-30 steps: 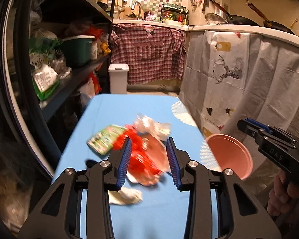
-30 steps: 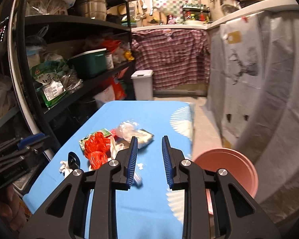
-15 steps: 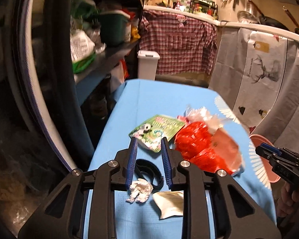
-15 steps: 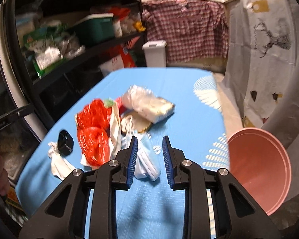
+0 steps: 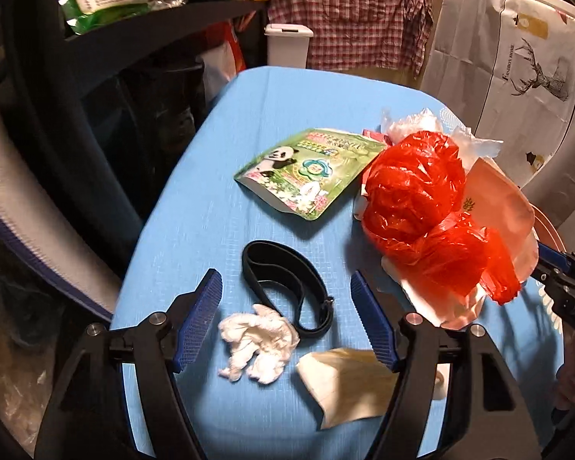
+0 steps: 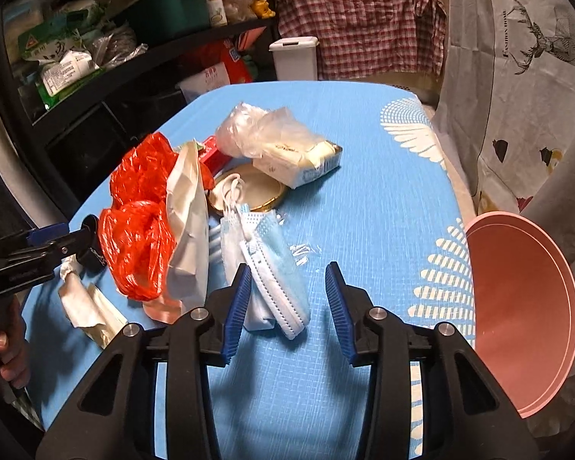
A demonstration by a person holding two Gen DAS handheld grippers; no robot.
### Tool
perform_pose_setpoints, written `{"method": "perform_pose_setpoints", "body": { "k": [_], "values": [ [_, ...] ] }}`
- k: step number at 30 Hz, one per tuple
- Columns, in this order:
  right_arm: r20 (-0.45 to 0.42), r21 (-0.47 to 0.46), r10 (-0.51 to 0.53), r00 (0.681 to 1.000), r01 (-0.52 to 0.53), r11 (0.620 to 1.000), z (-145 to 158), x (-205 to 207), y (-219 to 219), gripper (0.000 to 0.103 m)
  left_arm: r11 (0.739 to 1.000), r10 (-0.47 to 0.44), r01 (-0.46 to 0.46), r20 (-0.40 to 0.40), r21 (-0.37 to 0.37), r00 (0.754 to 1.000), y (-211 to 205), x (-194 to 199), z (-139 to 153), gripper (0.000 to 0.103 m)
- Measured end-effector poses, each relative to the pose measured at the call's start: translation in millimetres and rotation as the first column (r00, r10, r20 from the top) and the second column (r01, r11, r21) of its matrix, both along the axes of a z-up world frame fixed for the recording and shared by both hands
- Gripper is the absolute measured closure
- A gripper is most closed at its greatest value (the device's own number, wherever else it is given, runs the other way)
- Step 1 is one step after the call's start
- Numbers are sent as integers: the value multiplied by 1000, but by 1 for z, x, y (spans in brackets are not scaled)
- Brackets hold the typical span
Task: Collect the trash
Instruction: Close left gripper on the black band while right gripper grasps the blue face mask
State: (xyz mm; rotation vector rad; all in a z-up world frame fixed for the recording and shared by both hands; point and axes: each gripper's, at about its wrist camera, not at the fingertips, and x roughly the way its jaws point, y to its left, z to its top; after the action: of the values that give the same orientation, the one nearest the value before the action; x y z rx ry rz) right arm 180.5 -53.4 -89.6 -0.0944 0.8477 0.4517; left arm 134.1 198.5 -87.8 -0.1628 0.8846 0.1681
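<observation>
We see warm, dim indoor light; the shelves sink into shadow, fisheye bending curves every edge, and glare glints off the red plastic bag.

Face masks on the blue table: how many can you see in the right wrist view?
1 for certain: a crumpled blue face mask lies between the right claw fingers. Pale blue layers under it may be a second; I cannot tell.
</observation>
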Motion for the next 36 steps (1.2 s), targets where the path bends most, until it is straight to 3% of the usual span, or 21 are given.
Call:
{"method": "perform_pose_setpoints", "body": {
  "k": [3,5,9,13,23,36],
  "values": [
    [-6,-9,7,1000,-7,1000,-3,0,0,62,1000,-9,9,-22,11,1000,-3,5,-5,44],
    [-6,-13,16,1000,-16,1000,-4,0,0,65,1000,-13,13,-39,22,999,-6,9,-9,56],
    [-11,-5,38,999,-38,999,-3,-3,-1,85,1000,-23,24,-36,8,999,-7,11,-7,79],
    [7,12,57,998,-57,998,6,-8,-2,90,999,-39,39,-3,14,999,-12,9,5,89],
    [72,37,25,997,-28,999,35,-23,-17,91,998,-57,54,105,31,993,-33,-3,43,91],
    [156,54,-28,987,20,998,92,-47,-53,91,992,-125,126,224,10,967,-70,-26,86,91]
  ]
}}
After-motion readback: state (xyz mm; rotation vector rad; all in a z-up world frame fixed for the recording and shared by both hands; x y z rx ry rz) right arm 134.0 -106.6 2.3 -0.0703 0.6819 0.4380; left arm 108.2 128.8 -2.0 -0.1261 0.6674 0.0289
